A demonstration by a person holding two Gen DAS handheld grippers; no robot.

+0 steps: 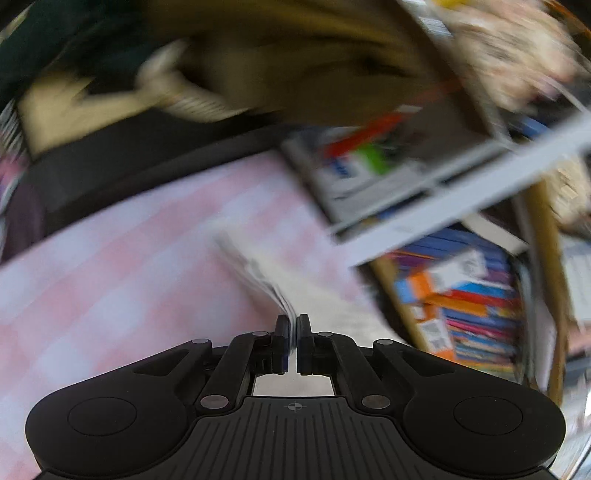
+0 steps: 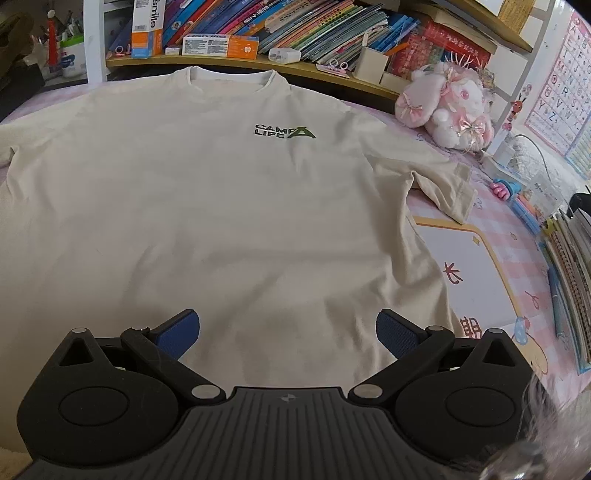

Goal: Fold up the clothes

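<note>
Cream T-shirt lies flat on the pink checked tablecloth, soft and floppy; grab hem corners. Right gripper gapes above it; left gripper pinches blurry striped fabric.

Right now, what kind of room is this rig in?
Likely a child's bedroom or study corner. A shelf of picture books runs along the back, a pink plush toy sits by an alphabet poster, and the cream T-shirt lies flat on a pink checked cloth.
</note>
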